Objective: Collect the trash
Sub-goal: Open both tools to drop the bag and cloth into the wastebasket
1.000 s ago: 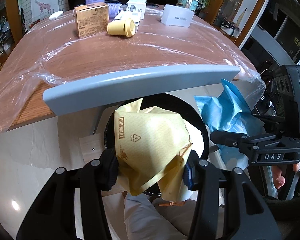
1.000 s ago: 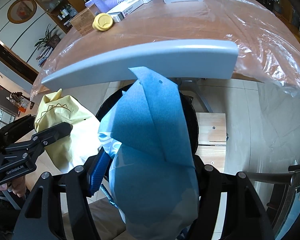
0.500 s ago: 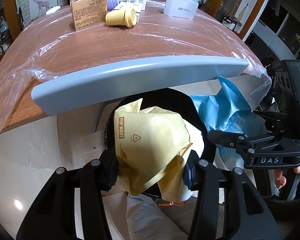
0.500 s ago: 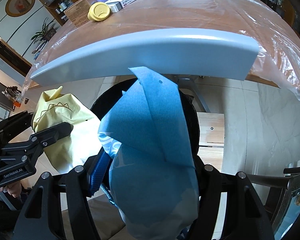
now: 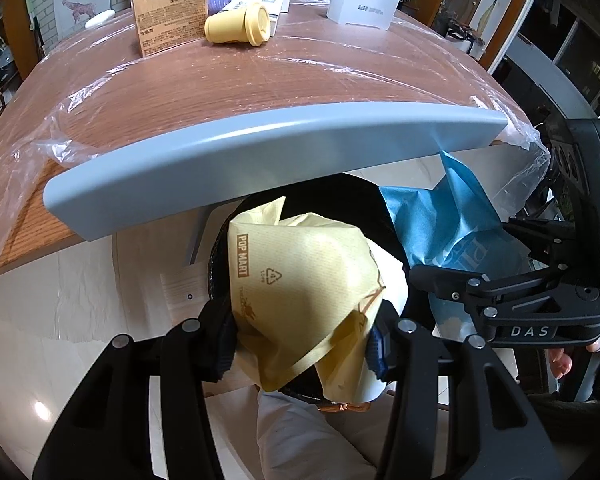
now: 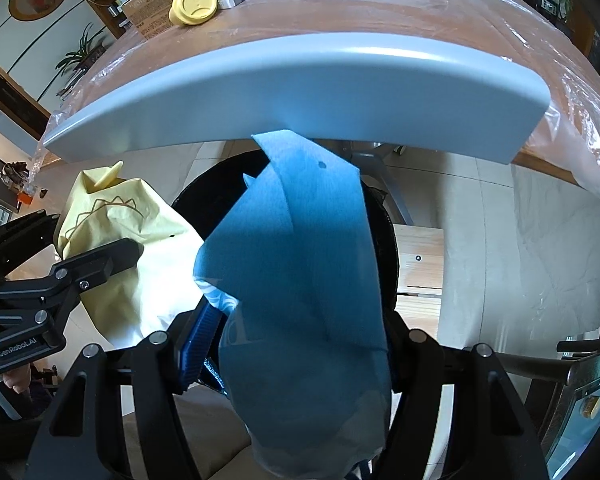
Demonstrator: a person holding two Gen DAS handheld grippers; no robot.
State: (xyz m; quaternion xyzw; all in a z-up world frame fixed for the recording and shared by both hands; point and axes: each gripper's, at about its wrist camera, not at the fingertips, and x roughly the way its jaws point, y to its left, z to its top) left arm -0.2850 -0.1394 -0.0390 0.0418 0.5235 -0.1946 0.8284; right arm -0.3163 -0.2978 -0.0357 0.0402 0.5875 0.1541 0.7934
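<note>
My left gripper [image 5: 302, 338] is shut on a crumpled yellow paper bag [image 5: 300, 276] printed POP MART, held over the round black bin [image 5: 220, 248] on the floor. Beside it on the right, my right gripper [image 6: 288, 340] is shut on a folded blue paper bag [image 6: 300, 264] above the same black bin [image 6: 388, 240]. Each wrist view shows the other gripper: the yellow bag [image 6: 116, 216] at the left, the blue bag [image 5: 444, 220] at the right. The bin's inside is mostly hidden by the bags.
A grey-blue chair back [image 5: 260, 152] arcs just beyond the bin, against the plastic-covered wooden table [image 5: 220, 80]. On the table's far side lie a yellow lidded cup [image 5: 238, 26], a brown carton [image 5: 168, 16], white boxes [image 5: 362, 4]. A wooden stool [image 6: 418, 268] stands right of the bin.
Both views have crept slightly toward the table and chair back. The bags stay clamped over the bin, unchanged in the jaws.
</note>
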